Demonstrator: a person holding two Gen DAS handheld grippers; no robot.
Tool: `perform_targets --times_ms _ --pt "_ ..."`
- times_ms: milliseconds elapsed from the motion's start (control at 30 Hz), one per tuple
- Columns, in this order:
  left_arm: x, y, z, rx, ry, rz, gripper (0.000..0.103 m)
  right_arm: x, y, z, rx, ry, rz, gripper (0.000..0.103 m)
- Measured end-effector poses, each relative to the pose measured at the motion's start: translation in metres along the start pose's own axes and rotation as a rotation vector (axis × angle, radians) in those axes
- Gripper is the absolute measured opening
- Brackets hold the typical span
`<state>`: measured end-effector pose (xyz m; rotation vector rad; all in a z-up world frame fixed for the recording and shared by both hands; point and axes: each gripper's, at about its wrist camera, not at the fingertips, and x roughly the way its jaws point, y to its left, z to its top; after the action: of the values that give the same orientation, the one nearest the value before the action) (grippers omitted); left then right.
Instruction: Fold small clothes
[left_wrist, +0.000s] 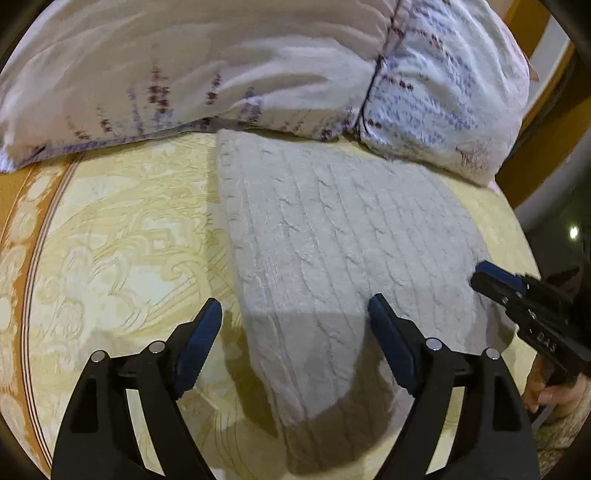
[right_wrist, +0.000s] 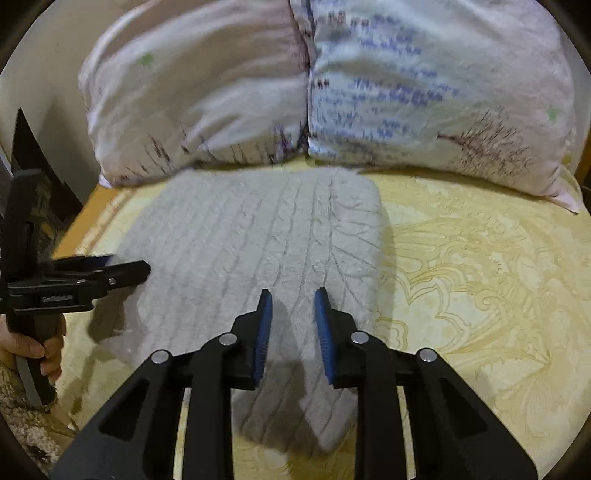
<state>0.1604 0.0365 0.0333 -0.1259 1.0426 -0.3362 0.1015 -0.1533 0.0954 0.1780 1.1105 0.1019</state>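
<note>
Folded grey cable-knit sweater (left_wrist: 332, 229) flat on the yellow patterned bedspread (left_wrist: 122, 229), far edge just beside the floral pillows (right_wrist: 332, 85). Left gripper (left_wrist: 295, 314) above its near left edge, jaws wide apart — empty. Right gripper (right_wrist: 292, 299) over its near end, jaws parted narrowly, gripping nothing.

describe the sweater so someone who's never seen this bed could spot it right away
Start at the two floral pillows at the head of the bed. Just below them, on the yellow patterned bedspread, lies the sweater: pale grey, folded, and the only thick cable-knit thing there.
</note>
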Motion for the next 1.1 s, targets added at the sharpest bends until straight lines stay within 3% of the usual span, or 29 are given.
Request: perform_targets --times_ms 167,333,500,533,600,633,667,833,1100 --pt "-0.023 0.002 -0.023 -0.006 -0.045 0.021 0.085 -0.021 0.000 -0.025 -0.009 -0.019 0.026 0.026" --pt "-0.008 0.005 -0.041 -0.026 0.008 0.047 0.085 -0.004 0.001 -0.043 0.002 0.063 -0.013 0.026" --pt "0.002 -0.004 -0.046 0.002 0.001 0.098 0.086 0.001 0.009 -0.043 -0.028 0.065 -0.059 0.027" --pt "-0.003 -0.004 -0.046 -0.023 0.001 0.090 0.086 -0.002 0.009 -0.042 -0.019 0.065 -0.056 0.029" --pt "-0.019 -0.004 -0.052 -0.054 -0.028 0.060 0.088 -0.020 0.006 -0.041 0.014 0.020 -0.057 0.049" --pt "-0.025 -0.005 -0.055 -0.057 -0.041 0.060 0.091 -0.033 0.005 -0.043 0.023 -0.027 -0.087 0.071" --pt "-0.033 -0.006 -0.060 -0.062 -0.056 0.069 0.098 -0.041 0.004 -0.044 0.026 -0.055 -0.115 0.085" --pt "-0.046 -0.010 -0.083 -0.067 -0.062 0.140 0.102 -0.056 -0.004 -0.061 0.059 -0.081 -0.204 0.097" --pt "-0.033 -0.018 -0.095 -0.038 0.031 0.225 0.102 -0.048 0.003 -0.080 0.062 -0.034 -0.302 0.101"
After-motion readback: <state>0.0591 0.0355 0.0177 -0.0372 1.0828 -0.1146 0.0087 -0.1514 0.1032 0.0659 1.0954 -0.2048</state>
